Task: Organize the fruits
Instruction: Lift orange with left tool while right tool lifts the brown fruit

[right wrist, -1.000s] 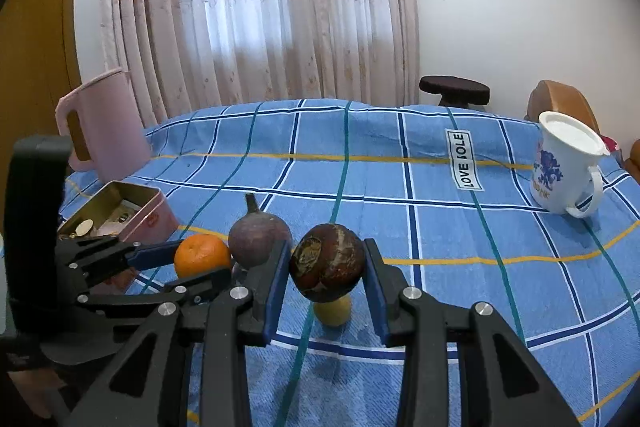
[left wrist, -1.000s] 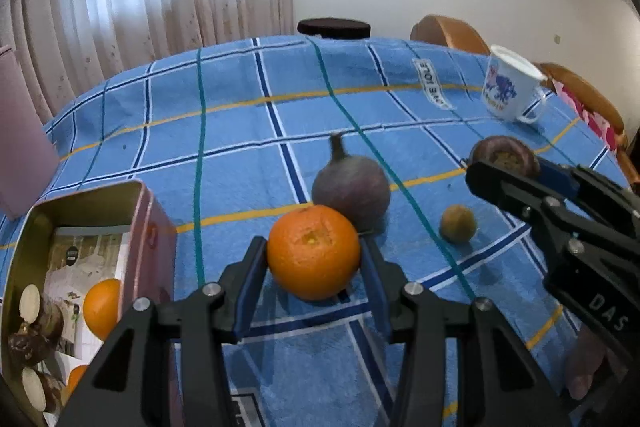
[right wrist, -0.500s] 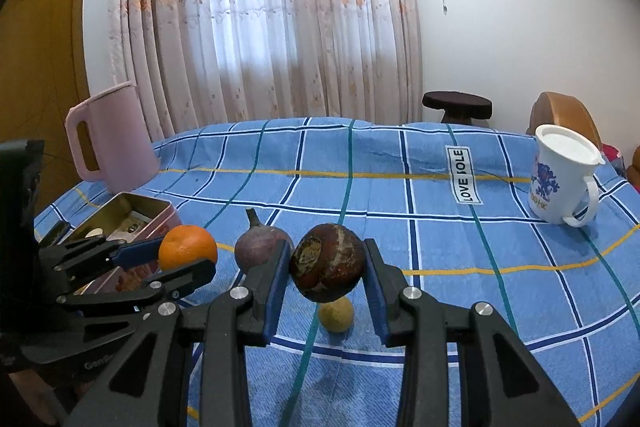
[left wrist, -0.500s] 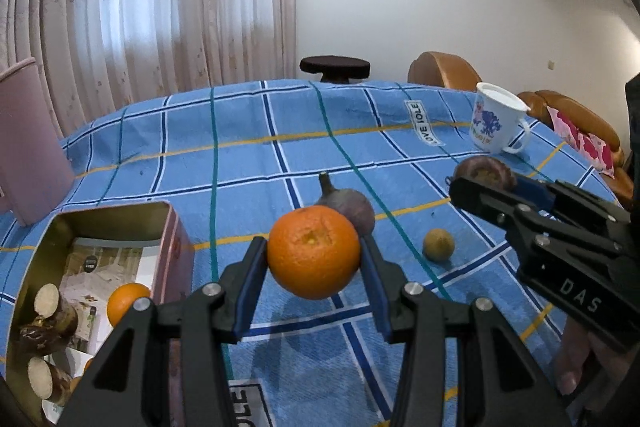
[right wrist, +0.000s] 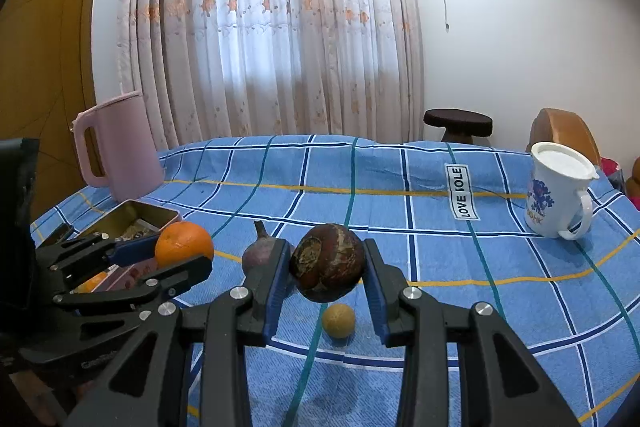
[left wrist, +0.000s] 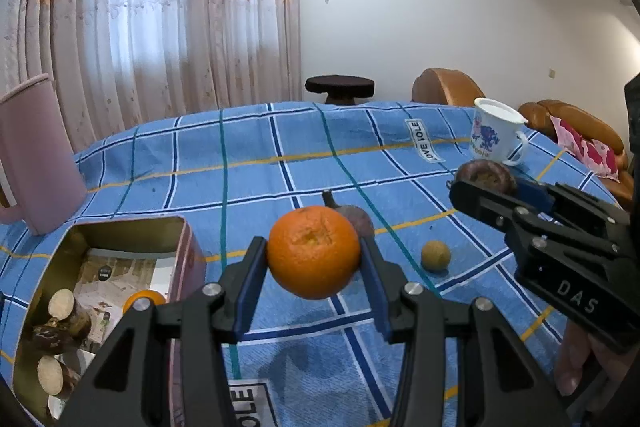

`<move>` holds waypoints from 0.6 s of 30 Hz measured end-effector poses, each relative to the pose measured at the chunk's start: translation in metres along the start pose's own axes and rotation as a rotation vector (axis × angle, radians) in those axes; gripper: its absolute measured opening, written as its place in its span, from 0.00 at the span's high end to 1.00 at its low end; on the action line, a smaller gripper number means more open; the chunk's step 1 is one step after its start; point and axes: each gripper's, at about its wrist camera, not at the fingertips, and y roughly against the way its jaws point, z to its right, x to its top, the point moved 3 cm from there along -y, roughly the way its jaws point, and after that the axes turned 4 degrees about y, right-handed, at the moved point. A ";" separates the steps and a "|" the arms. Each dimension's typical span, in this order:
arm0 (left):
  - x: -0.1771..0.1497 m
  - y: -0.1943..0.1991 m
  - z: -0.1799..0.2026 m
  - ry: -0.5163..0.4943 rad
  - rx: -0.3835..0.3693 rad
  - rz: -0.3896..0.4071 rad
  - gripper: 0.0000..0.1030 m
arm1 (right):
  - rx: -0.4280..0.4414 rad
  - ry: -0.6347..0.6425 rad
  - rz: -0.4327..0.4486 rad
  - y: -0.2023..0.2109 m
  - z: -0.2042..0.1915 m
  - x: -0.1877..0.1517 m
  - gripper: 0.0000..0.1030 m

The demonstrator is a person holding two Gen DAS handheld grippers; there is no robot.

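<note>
Left gripper (left wrist: 314, 259) clamps an orange (left wrist: 313, 251) above the blue checked cloth (left wrist: 248, 171), just right of the open tin (left wrist: 120, 227); right gripper (right wrist: 326, 267) pinches a brown mottled fruit (right wrist: 327, 262) off the cloth; purple fruit w/ stem (right wrist: 260, 255) & small tan fruit (right wrist: 338, 320) lie btwn them; white mug (right wrist: 558, 193) far right.
</note>
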 end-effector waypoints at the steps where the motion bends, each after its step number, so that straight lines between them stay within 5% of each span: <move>1: 0.000 0.001 0.000 -0.001 0.002 0.006 0.53 | 0.000 0.001 0.003 0.000 0.000 0.000 0.63; 18: 0.001 0.016 0.000 0.001 0.025 0.087 0.53 | -0.003 0.033 0.068 0.015 -0.006 0.001 0.63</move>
